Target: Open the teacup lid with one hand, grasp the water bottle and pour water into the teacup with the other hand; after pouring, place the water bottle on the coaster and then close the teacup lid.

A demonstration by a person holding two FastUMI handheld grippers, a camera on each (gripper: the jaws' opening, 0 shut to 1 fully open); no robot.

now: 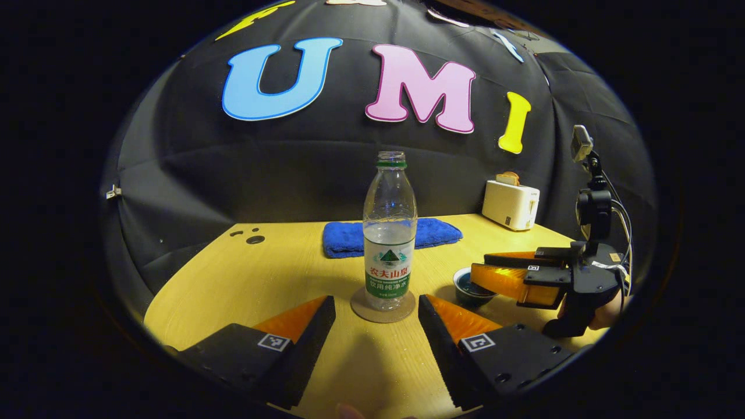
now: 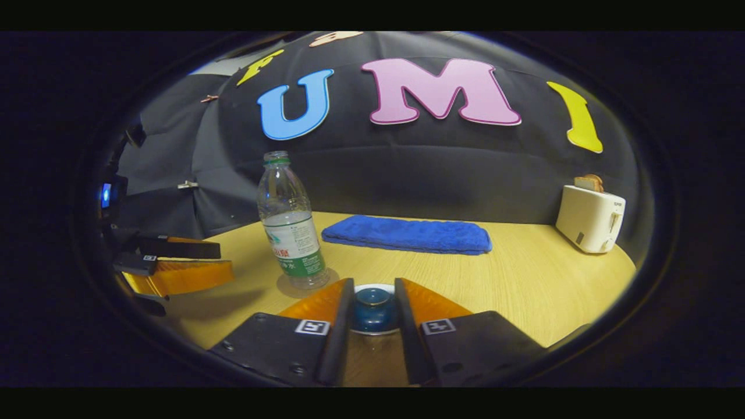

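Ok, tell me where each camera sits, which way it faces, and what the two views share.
Left gripper view: rides the left gripper, low over the table, facing the booth wall; the water bottle on its coaster stands ahead between its open fingers; the right gripper and a hand show at right.
Right gripper view: rides the right gripper, facing the same wall; its fingers flank the teacup lid; the left gripper shows at left.
Shared: bottle, blue towel, toaster, table.
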